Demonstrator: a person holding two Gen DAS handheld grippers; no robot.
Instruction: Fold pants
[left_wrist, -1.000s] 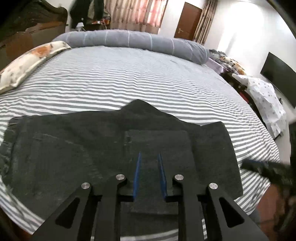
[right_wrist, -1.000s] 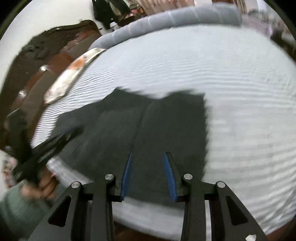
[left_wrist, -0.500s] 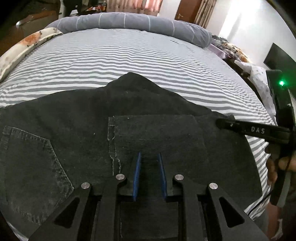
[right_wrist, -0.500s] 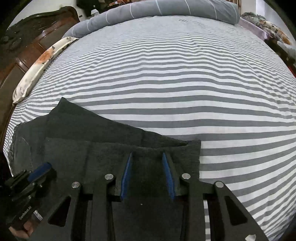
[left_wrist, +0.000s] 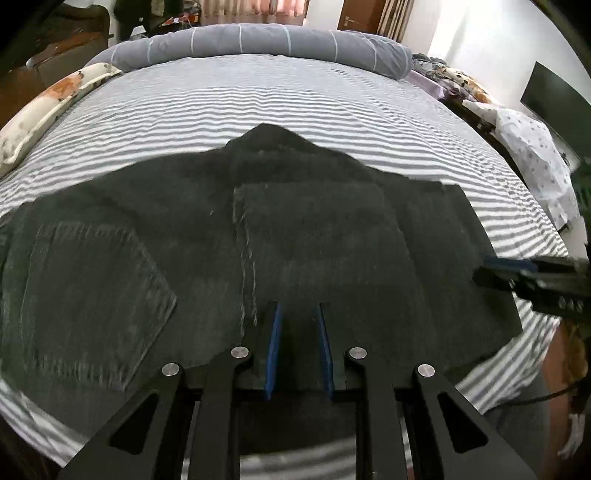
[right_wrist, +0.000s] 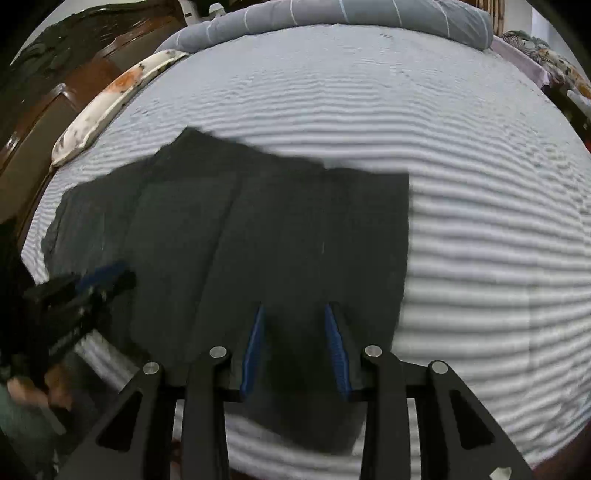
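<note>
— While the left gripper pinches a fold of the black pants between its blue pads, jaws drawn to a narrow slot, how does the other one stand?

— The right gripper has its jaws a little wider. Dark cloth fills that gap too and runs on below the pads, so it looks like a grip, not a hover. Both point steeply down at the near edge of the striped bed.

— Where do the pants lie?

— Spread flat across the near part of the bed, partly folded. A rectangular panel of leg lies over the seat, a back pocket shows at left, and the crotch peak points toward the grey bolster on the far side. A floral pillow lies well apart at left.

— How will the cloth handle?

— Judging by the stitching and weave, it is denim: soft enough to drape, yet heavier and stiffer than shirt cloth. It should take a crease and not slide much on the sheet. Doubled layers will sit thick in the jaws.

— Best place to take hold?

— Probably at edges and corners: the hem, the waistband or the straight right edge, with the grippers well apart so the fold comes out square. A pinch in mid-panel would likely bunch it.
</note>
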